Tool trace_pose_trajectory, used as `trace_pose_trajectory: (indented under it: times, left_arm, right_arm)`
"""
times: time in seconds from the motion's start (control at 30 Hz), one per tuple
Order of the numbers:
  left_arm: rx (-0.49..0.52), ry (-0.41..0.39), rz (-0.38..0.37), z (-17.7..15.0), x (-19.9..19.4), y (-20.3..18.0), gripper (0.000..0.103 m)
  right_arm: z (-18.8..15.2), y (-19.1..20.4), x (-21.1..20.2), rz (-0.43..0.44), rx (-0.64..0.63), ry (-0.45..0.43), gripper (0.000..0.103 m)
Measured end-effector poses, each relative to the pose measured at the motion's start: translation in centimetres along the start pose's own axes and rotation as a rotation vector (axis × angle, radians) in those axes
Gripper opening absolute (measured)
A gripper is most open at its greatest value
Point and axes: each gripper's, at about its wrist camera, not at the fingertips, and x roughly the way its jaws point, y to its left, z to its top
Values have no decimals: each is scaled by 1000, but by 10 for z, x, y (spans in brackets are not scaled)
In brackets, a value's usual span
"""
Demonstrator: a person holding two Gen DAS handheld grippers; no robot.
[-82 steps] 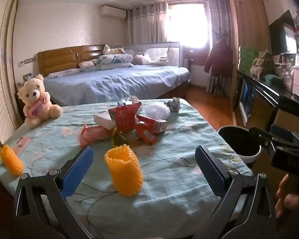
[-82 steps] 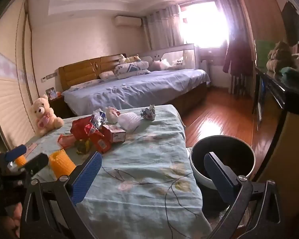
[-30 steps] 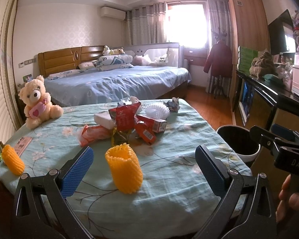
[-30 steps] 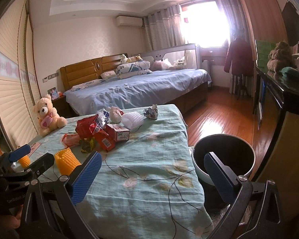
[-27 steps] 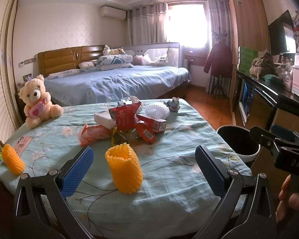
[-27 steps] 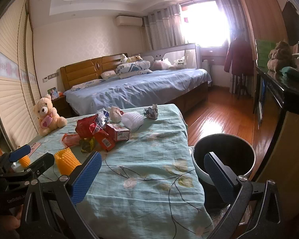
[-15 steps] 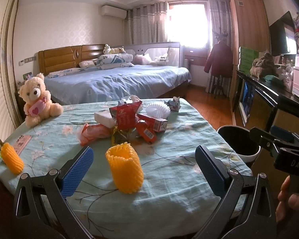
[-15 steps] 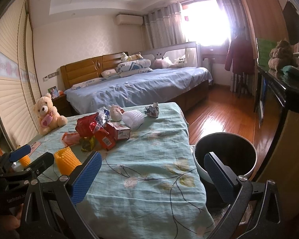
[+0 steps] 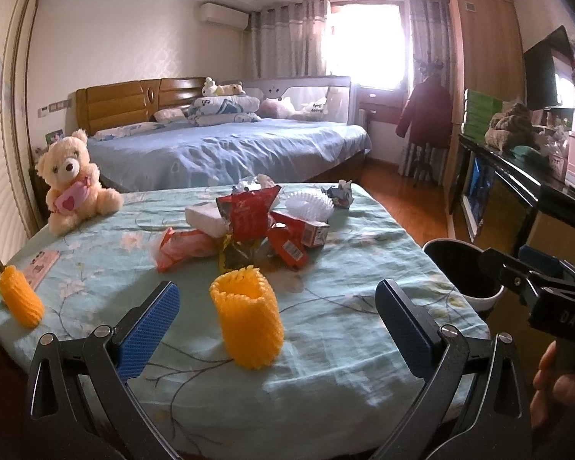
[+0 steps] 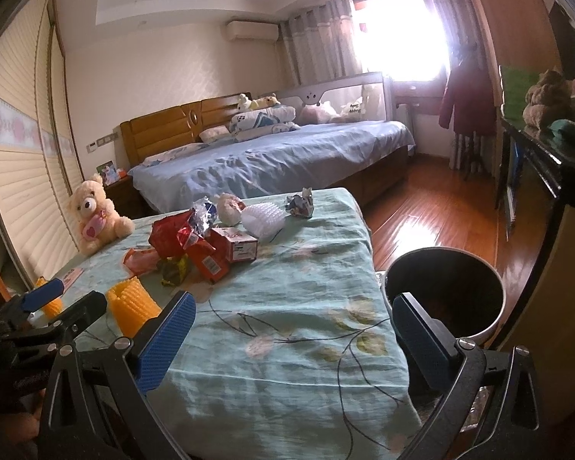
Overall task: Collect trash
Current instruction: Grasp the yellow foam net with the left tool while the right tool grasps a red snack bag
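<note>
Standing upright on the tablecloth (image 9: 345, 345) near the front edge: orange foam sleeve (image 9: 249, 324), directly ahead of the left gripper (image 9: 278, 326), whose jaws are gaping wide and holding nothing. Lying beyond it mid-table: pile of wrappers (image 9: 257, 230), a small box, a white foam net (image 9: 308, 204). Waiting on the floor just off the table's right edge: dark bin (image 10: 446, 299). Hovering near that bin, jaws likewise spread and empty: right gripper (image 10: 291, 339). Advising, for the pick apparently in hand: centring the sleeve between the pads, closing gently since foam looks crushable, lifting clear before swinging towards the bin.
</note>
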Motion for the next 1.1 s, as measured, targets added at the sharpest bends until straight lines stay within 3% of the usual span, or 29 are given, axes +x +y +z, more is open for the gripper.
trace_pose_trajectory:
  times: [0.57,0.77,0.83,0.87,0.93,1.0,1.1]
  left_arm:
    - [-109,176,43,-19,49,45,103]
    - [-137,231,23,-29,68,53,102]
    - [-137,242,10,-31,73,53,97]
    - [-132,248,-2,-31,76,53,90]
    - [-122,262,-34,-32,80,52,72]
    - [-109,271,-81,-32,84,51,41]
    - [-84,258,-83,-29,83,50,34]
  right_arm:
    - [0,10,55,99,5,142,103]
    - [3,14,83,126,13,202,103]
    - [2,17,91,133,11,219,103]
    - [2,18,97,137,8,232,103]
    - [2,22,107,152,11,257,103]
    - [2,28,116,170,11,272,102]
    - [2,39,130,196,0,290,101]
